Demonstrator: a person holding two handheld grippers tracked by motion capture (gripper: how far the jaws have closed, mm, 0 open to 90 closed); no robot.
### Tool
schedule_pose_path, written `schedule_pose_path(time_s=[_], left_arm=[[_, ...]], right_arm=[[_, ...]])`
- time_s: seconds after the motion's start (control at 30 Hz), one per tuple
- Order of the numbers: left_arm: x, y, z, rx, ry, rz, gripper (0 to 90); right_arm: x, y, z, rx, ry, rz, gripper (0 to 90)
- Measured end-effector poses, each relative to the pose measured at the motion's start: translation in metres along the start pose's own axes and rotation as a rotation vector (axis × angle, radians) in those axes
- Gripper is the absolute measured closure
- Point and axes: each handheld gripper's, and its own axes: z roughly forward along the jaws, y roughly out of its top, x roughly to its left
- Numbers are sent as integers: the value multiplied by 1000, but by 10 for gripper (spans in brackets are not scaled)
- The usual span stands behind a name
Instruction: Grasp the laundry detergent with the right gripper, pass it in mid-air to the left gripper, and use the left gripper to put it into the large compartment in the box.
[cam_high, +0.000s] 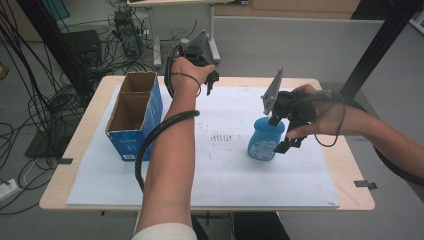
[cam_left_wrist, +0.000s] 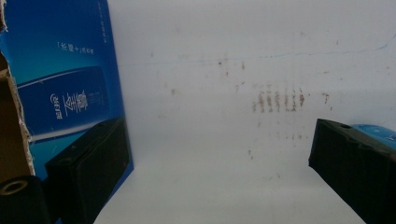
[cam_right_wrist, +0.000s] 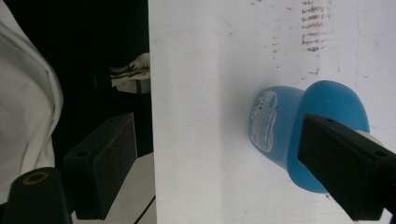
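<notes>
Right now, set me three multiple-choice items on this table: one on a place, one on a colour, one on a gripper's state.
1. Where does the cardboard box stand?
A. left part of the table
B. right edge
C. on the floor

2. What colour is the bottle?
A. red
B. blue
C. green

3. How are the left gripper jaws?
A. shut on the bottle
B. shut on the box
C. open, with nothing between

Key: 1 A, the high view shows it left of the person's arm. 2 B, its body is blue. 3 C, bare white mat shows between them.
</notes>
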Motion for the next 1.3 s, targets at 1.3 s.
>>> schedule_pose_path(time_s=[1.3], left_arm=[[-2,-11,-18,-29,-1,7,56]], right_arm=[[1,-41,-25,-7,-76,95,116]])
